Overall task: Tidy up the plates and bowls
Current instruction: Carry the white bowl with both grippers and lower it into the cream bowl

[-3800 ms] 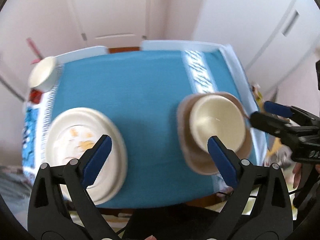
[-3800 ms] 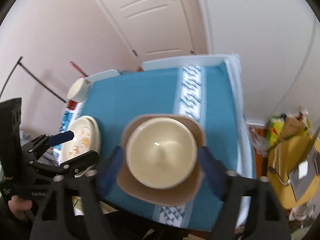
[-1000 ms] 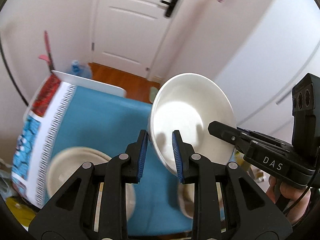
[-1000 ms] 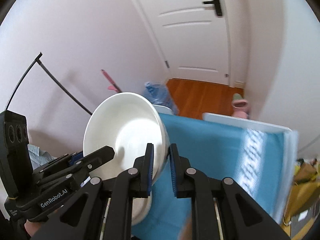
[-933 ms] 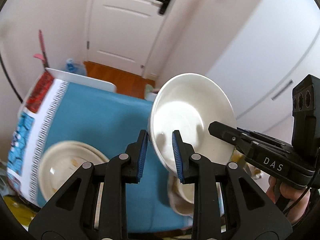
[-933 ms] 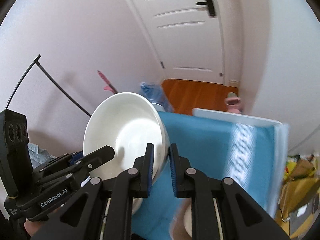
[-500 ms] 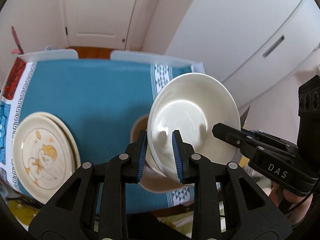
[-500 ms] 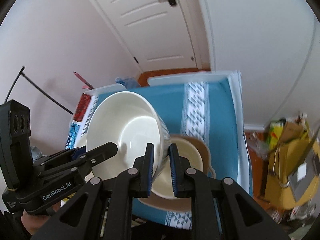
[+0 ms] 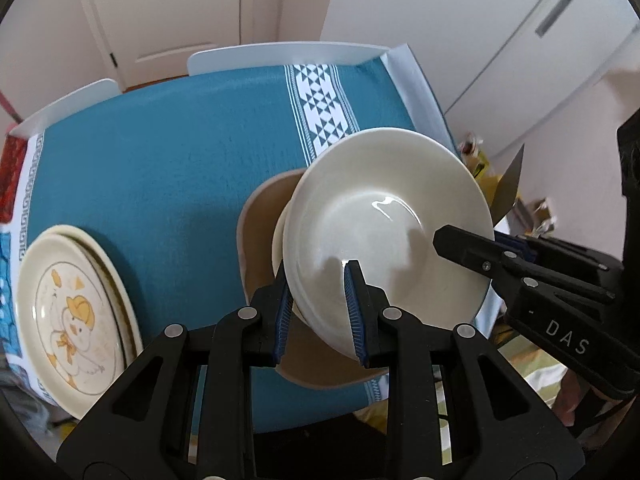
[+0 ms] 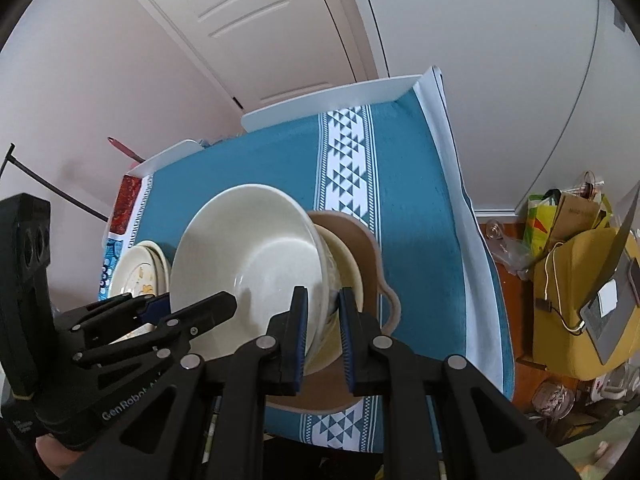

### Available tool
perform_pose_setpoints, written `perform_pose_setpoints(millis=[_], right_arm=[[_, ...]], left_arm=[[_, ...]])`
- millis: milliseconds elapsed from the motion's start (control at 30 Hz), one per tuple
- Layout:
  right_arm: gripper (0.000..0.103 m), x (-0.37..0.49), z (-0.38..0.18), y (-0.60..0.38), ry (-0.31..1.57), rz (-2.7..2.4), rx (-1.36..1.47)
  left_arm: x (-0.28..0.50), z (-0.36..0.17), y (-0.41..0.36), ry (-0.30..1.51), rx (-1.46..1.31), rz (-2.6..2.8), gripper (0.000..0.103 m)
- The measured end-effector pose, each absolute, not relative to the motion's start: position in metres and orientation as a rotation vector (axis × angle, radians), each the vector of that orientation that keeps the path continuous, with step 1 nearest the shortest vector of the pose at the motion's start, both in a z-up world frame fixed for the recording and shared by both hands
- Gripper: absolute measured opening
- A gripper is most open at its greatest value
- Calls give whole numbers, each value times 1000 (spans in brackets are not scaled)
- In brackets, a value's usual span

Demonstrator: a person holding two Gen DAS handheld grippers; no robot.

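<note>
A large cream bowl hangs tilted just over a second cream bowl, which sits on a brown plate. I cannot tell whether the two bowls touch. My left gripper is shut on the large bowl's near rim, one pad inside and one outside. My right gripper is shut on the opposite rim. Each gripper shows in the other's view: the right gripper and the left gripper. A stack of cream plates with a duck drawing lies at the table's left.
A teal tablecloth with a white patterned stripe covers the table. White chair backs stand at the far edge, with a white door behind. Right of the table, on the floor, are a yellow bag and clutter.
Both grippers have carried the large bowl down and over the table. It was raised toward the door; now it hangs over the bowl on the brown plate.
</note>
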State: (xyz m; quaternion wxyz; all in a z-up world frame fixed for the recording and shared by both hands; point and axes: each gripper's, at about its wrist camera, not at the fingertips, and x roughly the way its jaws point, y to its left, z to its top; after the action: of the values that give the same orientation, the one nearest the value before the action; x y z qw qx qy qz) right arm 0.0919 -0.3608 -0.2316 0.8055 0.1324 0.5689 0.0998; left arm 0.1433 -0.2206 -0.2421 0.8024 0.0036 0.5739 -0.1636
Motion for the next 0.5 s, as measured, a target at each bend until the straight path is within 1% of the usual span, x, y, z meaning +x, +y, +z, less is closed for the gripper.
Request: perform_pose_setpoints(millis=[167,500], right_arm=[[14,90,-239,-358,1215,220,266],[14,89,-247,-359,1231,204,269]], left_arm=[[142,-251,-225,1250,66,-349,23],[143,-254,-233,1235,173,-340,23]])
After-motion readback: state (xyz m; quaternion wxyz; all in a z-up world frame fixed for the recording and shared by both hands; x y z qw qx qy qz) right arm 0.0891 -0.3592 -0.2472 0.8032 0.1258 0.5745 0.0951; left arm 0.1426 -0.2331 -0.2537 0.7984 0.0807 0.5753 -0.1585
